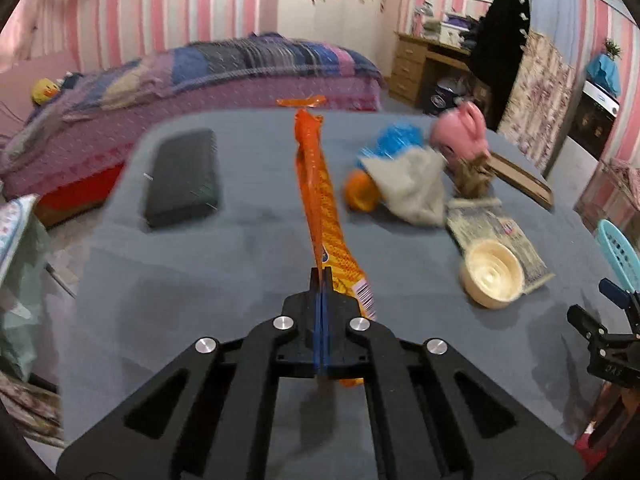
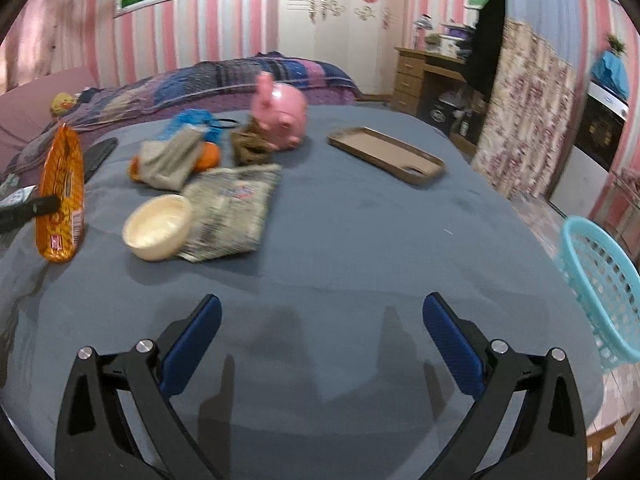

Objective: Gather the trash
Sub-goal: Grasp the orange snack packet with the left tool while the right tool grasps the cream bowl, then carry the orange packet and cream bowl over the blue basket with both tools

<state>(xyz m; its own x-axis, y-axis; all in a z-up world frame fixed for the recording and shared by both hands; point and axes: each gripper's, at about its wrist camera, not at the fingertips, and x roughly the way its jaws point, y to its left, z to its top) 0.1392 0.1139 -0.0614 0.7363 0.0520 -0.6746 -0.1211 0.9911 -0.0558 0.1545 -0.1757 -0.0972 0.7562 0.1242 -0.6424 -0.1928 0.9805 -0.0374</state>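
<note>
My left gripper is shut on a long orange snack wrapper and holds it edge-on above the grey-blue table. The same wrapper shows at the left of the right wrist view, pinched by the left gripper's fingers. My right gripper is open and empty above the table's near side. A cream paper bowl lies on a crumpled newspaper. A turquoise basket hangs off the table's right edge.
A pink piggy bank, a blue bag, a grey cloth over an orange ball, and a brown phone case lie at the back. A black pad lies left. A bed stands behind.
</note>
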